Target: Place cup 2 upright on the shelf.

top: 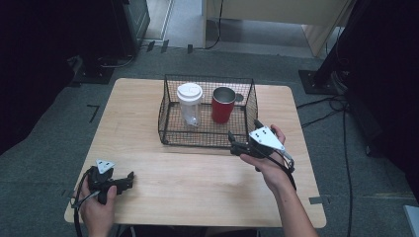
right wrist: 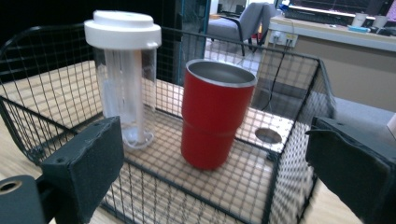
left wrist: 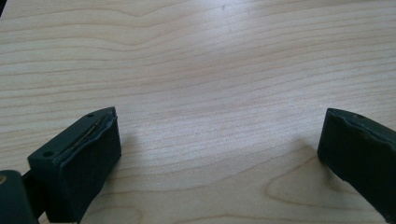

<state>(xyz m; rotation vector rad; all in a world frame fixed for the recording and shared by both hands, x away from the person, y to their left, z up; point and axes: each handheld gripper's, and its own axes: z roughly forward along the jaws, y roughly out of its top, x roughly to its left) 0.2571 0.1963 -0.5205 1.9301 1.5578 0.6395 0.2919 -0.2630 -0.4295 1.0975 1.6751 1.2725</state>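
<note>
The black wire basket (top: pixel 170 123) stands on the far half of the wooden table (top: pixel 197 182). Inside it, a clear bottle (top: pixel 190 106) with a white lid stands upright on the left, and a red tumbler (top: pixel 223 105) with a steel rim stands upright just beside it on the right; the two are close but apart. The tumbler is open at the top, and its interior shows bare metal.

The right gripper (top: pixel 239 145) is held just outside the basket's near right corner, level with its front wall, aimed toward the contents. In the right gripper view, its fingers (right wrist: pixel 88 163) stand apart with nothing between them; the tumbler (right wrist: pixel 215 112) and the bottle (right wrist: pixel 123 74) appear beyond the mesh, the tumbler nearer the centre line. No contact with the basket can be confirmed.

The left gripper (top: pixel 129 178) is held low over the near left part of the table, well apart from the basket. In the left gripper view, its fingers (left wrist: pixel 86 158) are spread wide above bare wood (left wrist: pixel 210 93), holding nothing.
</note>
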